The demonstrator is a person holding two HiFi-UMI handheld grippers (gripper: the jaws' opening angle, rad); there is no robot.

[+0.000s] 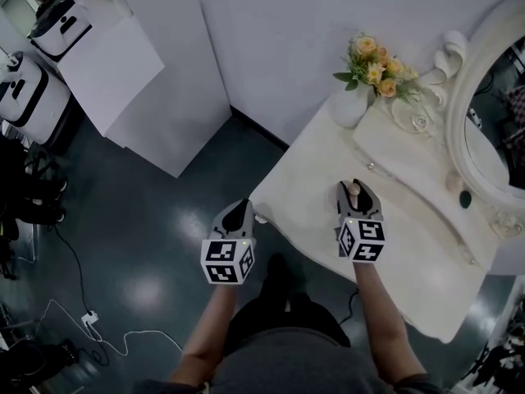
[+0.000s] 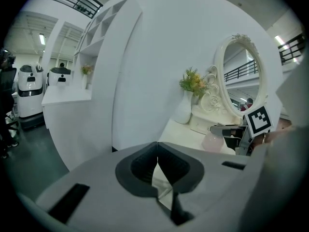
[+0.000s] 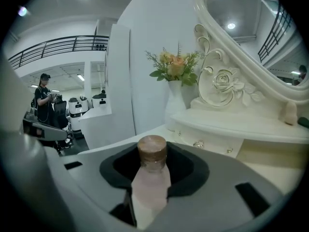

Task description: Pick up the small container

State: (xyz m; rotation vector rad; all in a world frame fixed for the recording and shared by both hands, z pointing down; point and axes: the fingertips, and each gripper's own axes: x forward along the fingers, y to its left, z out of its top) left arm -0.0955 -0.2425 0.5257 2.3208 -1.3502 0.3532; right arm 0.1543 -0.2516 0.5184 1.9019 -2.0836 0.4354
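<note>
The small container [image 3: 152,175] is a pale pink bottle with a brown cap. It stands upright between the jaws of my right gripper [image 3: 153,161], whose dark pads press on its sides. In the head view the right gripper [image 1: 355,190] is over the white dressing table [image 1: 303,199], and the bottle's cap [image 1: 353,190] shows at its tip. The left gripper view shows the bottle [image 2: 212,141] from the side, held by the right gripper [image 2: 228,129]. My left gripper [image 1: 240,209] hangs off the table's left edge above the floor, jaws shut and empty [image 2: 157,153].
A white vase of yellow flowers [image 1: 354,101] stands at the table's far end beside an ornate oval mirror [image 1: 459,97]. A raised shelf with drawer knobs [image 1: 410,179] runs under the mirror. White cabinets [image 1: 156,72] stand to the left. A cable [image 1: 90,314] lies on the dark floor.
</note>
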